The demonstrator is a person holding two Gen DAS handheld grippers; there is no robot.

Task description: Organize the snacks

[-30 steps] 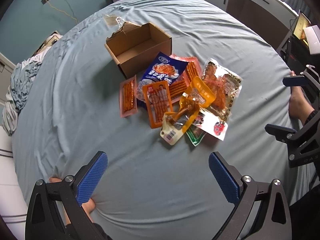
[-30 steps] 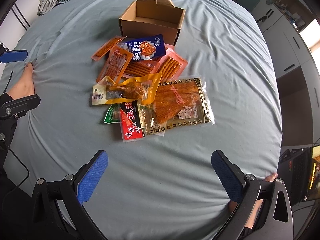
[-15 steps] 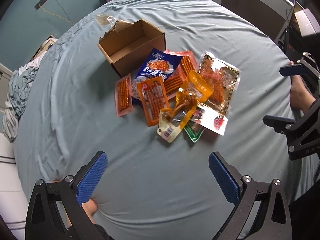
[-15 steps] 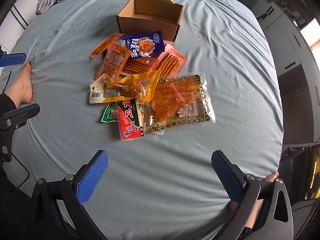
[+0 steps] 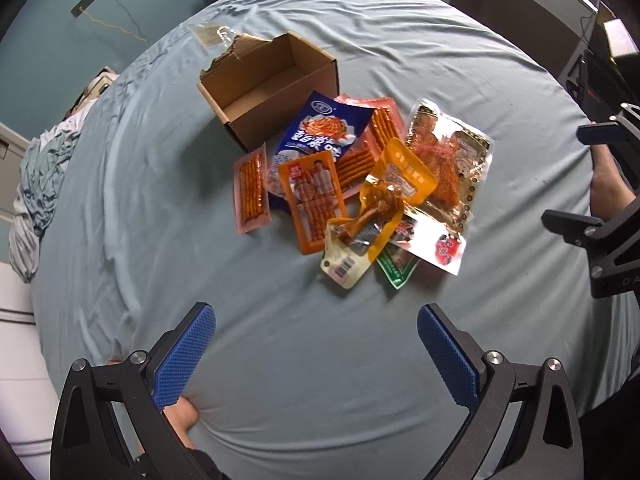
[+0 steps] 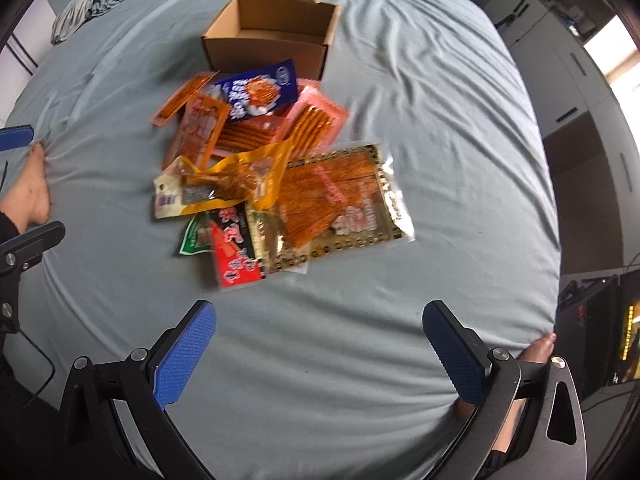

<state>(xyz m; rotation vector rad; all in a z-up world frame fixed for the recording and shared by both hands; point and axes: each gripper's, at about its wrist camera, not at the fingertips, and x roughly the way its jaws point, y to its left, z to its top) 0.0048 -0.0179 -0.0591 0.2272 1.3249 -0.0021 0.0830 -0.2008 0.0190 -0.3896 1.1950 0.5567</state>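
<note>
Start step: snack pile (image 5: pixel 360 184) unsorted near empty cardboard box (image 5: pixel 268 88); left gripper (image 5: pixel 316 344), right gripper (image 6: pixel 320 344) fingers wide, empty. Next: reach nearest packet.

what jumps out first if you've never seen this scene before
A bright heap of orange, yellow and blue snack packets sits mid-way across the pale blue bedsheet, with a blue pouch leaning against an open brown cardboard box at its far side, which looks empty. Nearest the right gripper lies a large clear gold-bordered packet of orange strips; both grippers' blue-padded jaws stand wide open, holding nothing.
</note>
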